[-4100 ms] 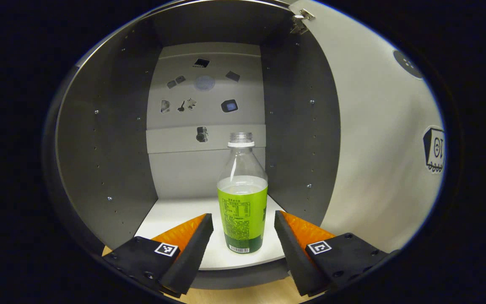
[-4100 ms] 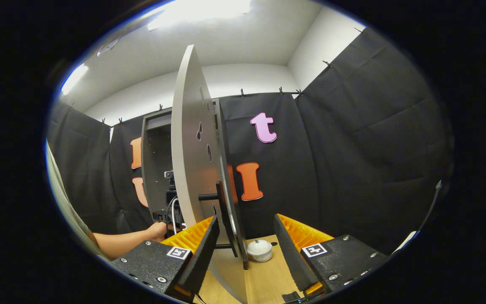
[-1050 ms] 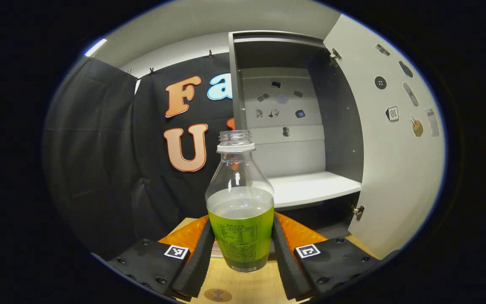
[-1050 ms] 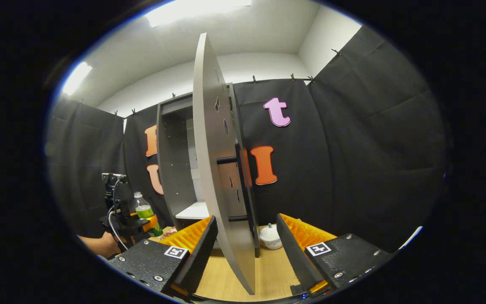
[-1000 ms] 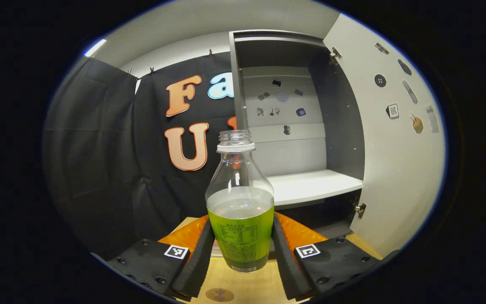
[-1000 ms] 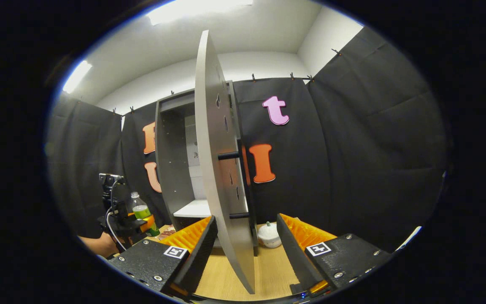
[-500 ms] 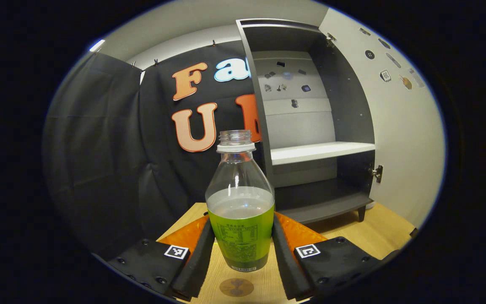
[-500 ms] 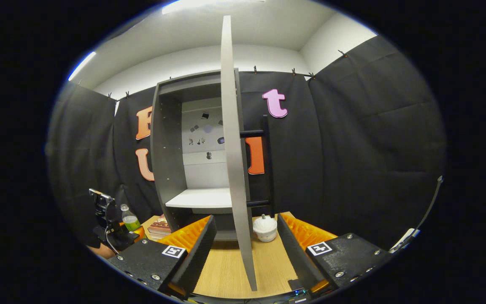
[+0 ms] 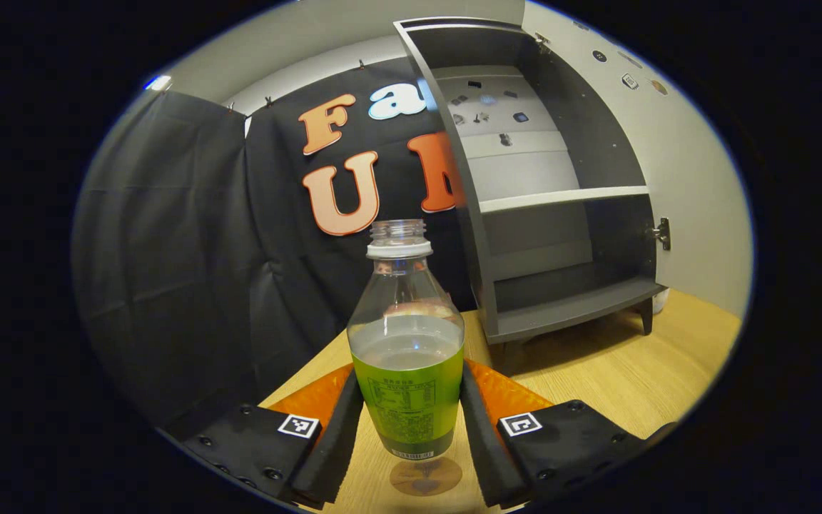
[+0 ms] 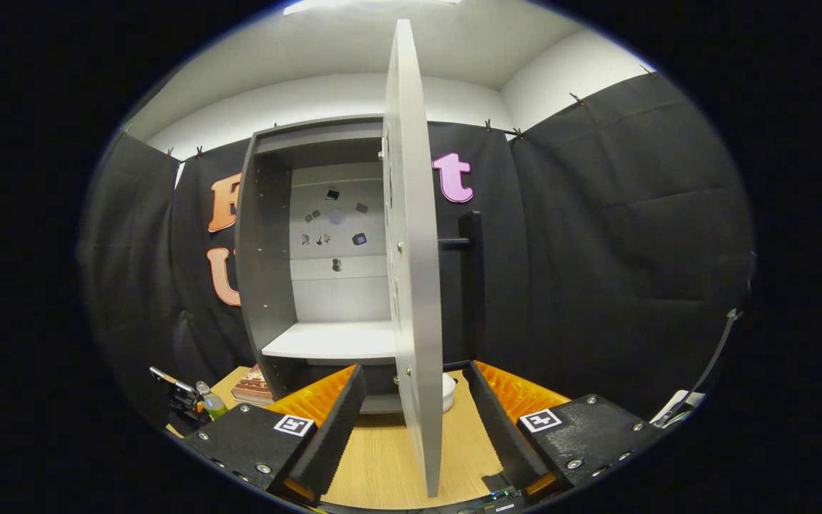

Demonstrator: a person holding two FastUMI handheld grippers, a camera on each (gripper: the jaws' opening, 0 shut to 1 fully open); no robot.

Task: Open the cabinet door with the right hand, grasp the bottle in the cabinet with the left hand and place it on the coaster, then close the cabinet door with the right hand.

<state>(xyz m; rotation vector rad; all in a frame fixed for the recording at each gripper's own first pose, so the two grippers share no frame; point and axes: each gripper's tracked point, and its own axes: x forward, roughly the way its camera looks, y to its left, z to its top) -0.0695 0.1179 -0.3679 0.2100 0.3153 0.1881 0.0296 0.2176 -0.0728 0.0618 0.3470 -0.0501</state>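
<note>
Bottle held upright above coaster, perhaps not touching.

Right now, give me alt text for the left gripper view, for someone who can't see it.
The left tongs grip a capless bottle with a green label, upright just above a round coaster on the wooden table. Behind and to the right stands the grey cabinet, its door swung open.
</note>
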